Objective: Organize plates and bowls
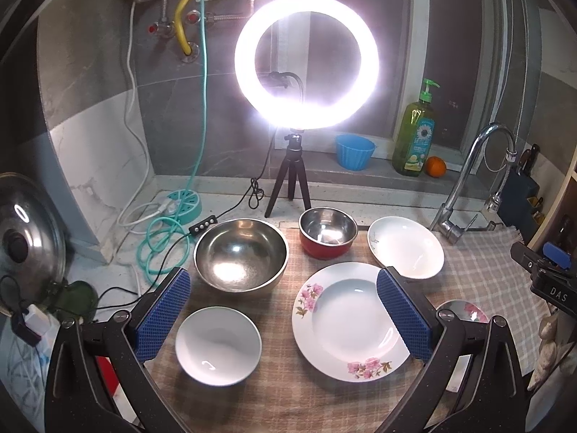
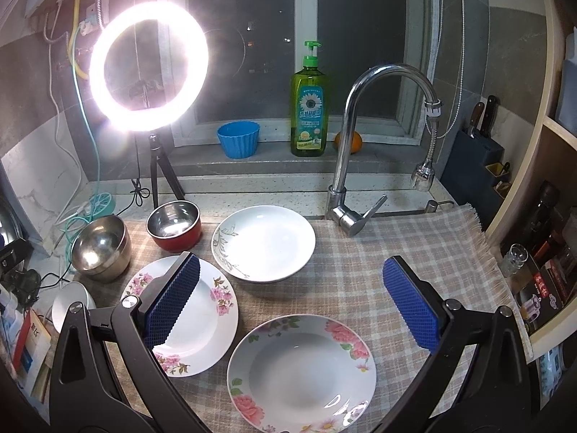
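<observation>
On the checked cloth lie a large steel bowl, a red bowl with steel inside, a plain white bowl, a white plate with a grey sprig, and a pink-flower plate. My left gripper is open and empty above the cloth, between the white bowl and the pink-flower plate. My right gripper is open and empty above a second flowered plate. The right wrist view also shows the sprig plate, pink-flower plate, red bowl and steel bowl.
A lit ring light on a tripod stands behind the dishes. A faucet rises at the back right. A soap bottle, blue cup and orange sit on the sill. A pot lid and cables lie left.
</observation>
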Demonstrator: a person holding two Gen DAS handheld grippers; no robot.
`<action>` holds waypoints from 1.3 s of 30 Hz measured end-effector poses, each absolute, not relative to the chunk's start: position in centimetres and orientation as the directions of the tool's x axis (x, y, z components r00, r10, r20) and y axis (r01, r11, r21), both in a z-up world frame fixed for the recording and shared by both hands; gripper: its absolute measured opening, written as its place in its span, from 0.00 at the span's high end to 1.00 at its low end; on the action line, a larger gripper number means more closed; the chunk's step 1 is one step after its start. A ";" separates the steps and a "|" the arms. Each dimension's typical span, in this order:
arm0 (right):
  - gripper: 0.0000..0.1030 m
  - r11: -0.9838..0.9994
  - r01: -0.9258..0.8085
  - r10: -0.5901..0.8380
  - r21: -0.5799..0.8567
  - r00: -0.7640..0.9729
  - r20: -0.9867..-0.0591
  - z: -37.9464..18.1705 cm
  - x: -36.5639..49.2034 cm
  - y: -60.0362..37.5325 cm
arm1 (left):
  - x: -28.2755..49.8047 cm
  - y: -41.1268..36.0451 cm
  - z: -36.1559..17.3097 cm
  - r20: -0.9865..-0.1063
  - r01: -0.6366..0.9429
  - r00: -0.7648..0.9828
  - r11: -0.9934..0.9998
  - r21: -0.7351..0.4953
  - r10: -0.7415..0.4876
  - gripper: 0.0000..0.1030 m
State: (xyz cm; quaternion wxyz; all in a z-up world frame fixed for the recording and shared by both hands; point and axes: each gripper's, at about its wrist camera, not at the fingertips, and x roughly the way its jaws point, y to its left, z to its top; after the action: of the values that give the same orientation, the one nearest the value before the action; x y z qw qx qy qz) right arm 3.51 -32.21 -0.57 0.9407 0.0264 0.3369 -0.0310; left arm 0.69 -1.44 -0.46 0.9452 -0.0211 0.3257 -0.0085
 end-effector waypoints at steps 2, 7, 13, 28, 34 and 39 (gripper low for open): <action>0.00 0.997 0.077 -0.045 0.023 0.772 -0.634 -0.6 3.5 -32.2 | 0.7 -1.3 -0.5 -0.619 0.002 0.785 0.999 -0.048 -0.031 0.01; 0.00 0.997 0.078 -0.045 0.025 0.771 -0.635 -0.6 3.5 -32.2 | 0.7 -1.3 -0.5 -0.621 0.002 0.783 0.999 -0.046 -0.030 0.01; 0.00 0.996 0.079 -0.040 0.033 0.772 -0.635 -0.5 3.5 -32.4 | 0.7 -1.2 -0.5 -0.623 0.005 0.782 0.999 -0.047 -0.033 0.01; 0.00 0.997 0.078 -0.041 0.030 0.770 -0.637 -0.5 3.5 -32.2 | 0.9 -1.6 -0.4 -0.626 0.016 0.779 0.999 -0.046 -0.041 0.01; 0.00 0.997 0.075 -0.036 0.033 0.768 -0.639 -0.4 3.6 -32.2 | 0.9 -1.6 -0.3 -0.625 0.015 0.779 0.999 -0.047 -0.041 0.01; 0.00 0.997 0.073 -0.034 0.034 0.767 -0.641 -0.4 3.6 -32.2 | 0.9 -1.5 -0.3 -0.627 0.016 0.778 0.999 -0.050 -0.044 0.01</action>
State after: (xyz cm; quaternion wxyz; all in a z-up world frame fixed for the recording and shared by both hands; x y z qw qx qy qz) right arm 3.59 -32.19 -0.37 0.9394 0.0284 0.3404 -0.0286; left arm 0.93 -1.54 -0.34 0.9425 -0.0208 0.3331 -0.0157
